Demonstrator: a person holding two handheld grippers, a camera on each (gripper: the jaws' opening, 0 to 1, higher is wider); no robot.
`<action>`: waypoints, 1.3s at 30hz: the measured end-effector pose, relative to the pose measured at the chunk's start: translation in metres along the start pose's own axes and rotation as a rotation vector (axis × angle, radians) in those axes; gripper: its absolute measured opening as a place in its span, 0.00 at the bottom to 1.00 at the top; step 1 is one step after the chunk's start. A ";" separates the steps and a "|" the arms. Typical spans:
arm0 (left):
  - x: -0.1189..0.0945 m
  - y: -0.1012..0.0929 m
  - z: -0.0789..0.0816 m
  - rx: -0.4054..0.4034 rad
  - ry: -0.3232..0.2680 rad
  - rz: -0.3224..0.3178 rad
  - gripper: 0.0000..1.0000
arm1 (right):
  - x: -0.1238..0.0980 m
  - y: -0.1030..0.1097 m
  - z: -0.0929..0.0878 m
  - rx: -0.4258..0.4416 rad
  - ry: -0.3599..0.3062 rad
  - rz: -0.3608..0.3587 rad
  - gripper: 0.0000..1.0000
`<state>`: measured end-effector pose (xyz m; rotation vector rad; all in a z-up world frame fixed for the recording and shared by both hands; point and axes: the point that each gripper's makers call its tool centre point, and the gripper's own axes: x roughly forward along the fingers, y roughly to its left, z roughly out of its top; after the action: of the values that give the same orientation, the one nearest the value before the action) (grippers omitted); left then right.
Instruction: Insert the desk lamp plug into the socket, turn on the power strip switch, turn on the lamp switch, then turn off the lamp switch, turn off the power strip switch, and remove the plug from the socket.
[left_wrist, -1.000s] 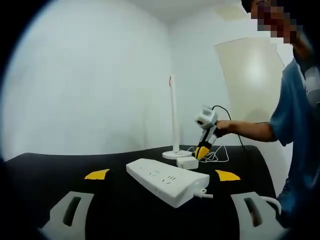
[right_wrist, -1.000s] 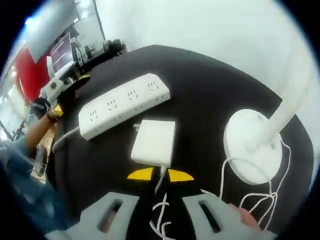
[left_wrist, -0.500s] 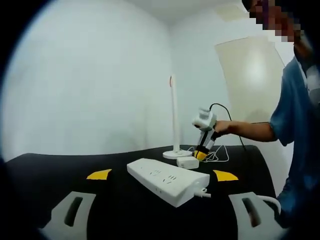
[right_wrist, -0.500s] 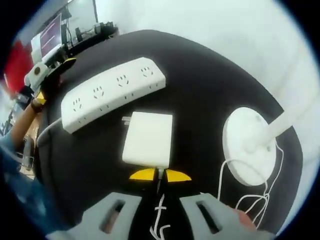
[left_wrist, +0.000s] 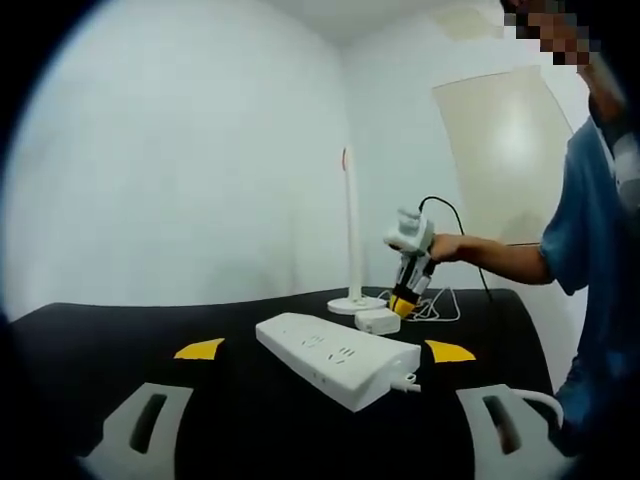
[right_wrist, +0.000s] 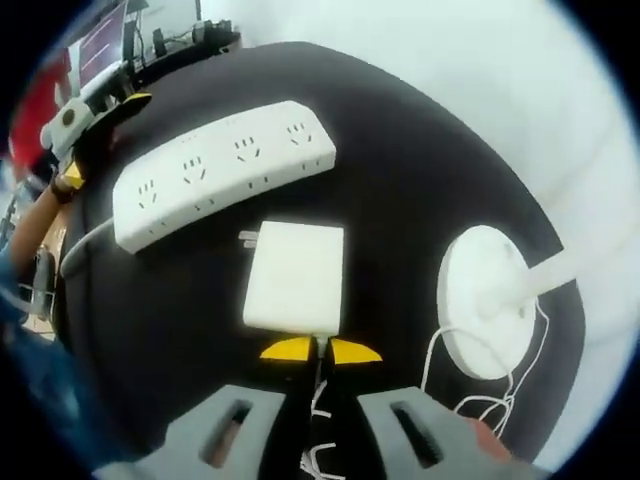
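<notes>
Left gripper held low and level, jaws wide apart, nothing between them. Right gripper angled steeply down toward the surface, its yellow tips drawn close with just a thin gap; whether they pinch anything can't be told. In the left gripper view the right gripper shows farther off on the right, tips pointing down, gripped by the person's hand with the forearm stretched out roughly level from a blue sleeve.
</notes>
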<state>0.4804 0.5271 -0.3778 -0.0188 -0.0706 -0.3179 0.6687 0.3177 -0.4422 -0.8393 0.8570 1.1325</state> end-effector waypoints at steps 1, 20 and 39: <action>0.000 0.000 0.000 -0.001 0.001 0.000 0.74 | -0.001 0.001 0.002 -0.008 -0.004 -0.013 0.06; 0.000 0.003 -0.003 -0.004 0.013 0.006 0.74 | -0.022 0.001 0.013 -0.320 -0.150 -0.336 0.06; -0.001 0.006 -0.003 -0.005 0.012 0.009 0.74 | -0.034 0.003 0.024 -0.438 -0.227 -0.475 0.06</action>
<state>0.4815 0.5330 -0.3809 -0.0222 -0.0576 -0.3094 0.6621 0.3265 -0.4015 -1.1731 0.1956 0.9744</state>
